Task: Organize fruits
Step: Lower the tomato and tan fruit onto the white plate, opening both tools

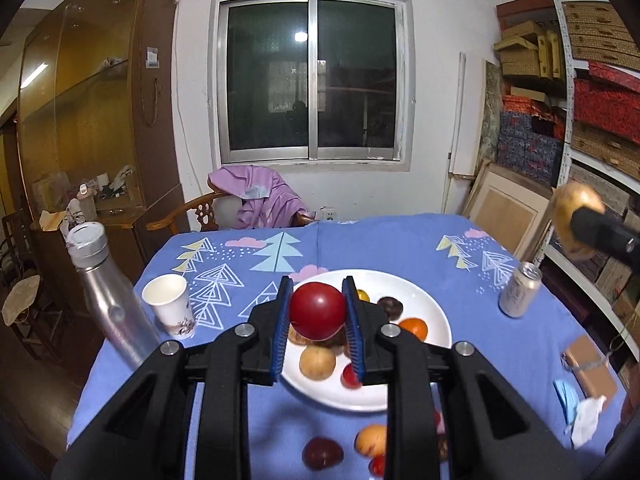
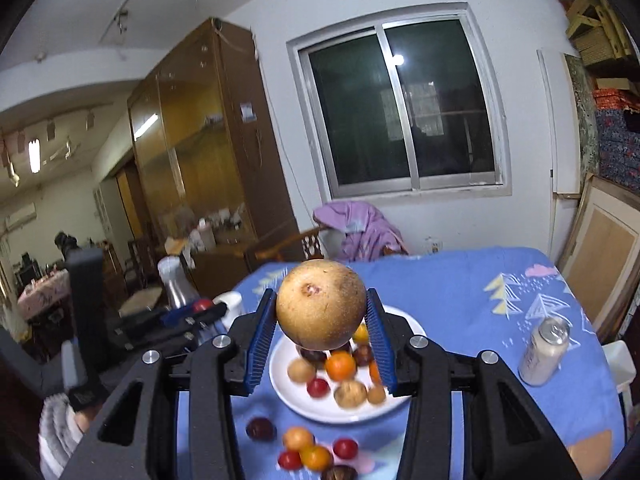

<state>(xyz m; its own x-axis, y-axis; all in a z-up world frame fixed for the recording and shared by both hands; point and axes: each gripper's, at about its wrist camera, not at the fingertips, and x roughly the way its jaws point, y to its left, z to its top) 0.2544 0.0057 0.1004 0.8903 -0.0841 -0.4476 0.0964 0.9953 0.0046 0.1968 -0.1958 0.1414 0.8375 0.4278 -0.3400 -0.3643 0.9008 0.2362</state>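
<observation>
My left gripper (image 1: pixel 316 312) is shut on a red apple (image 1: pixel 317 311) and holds it above the white plate (image 1: pixel 424 300). The plate holds several small fruits, among them an orange (image 1: pixel 414 327) and a tan fruit (image 1: pixel 317 362). My right gripper (image 2: pixel 322 320) is shut on a big tan pear (image 2: pixel 321 305), held above the same plate (image 2: pixel 280 376). Several loose fruits lie on the blue tablecloth in front of the plate (image 2: pixel 312 450). The right gripper with the pear shows at the right edge of the left wrist view (image 1: pixel 578 220).
A silver bottle (image 1: pixel 108 300) and a paper cup (image 1: pixel 168 304) stand left of the plate. A drink can (image 1: pixel 520 290) stands to its right. A brown box (image 1: pixel 590 368), a blue mask and a tissue lie at the table's right edge. A chair with purple cloth (image 1: pixel 264 196) stands behind.
</observation>
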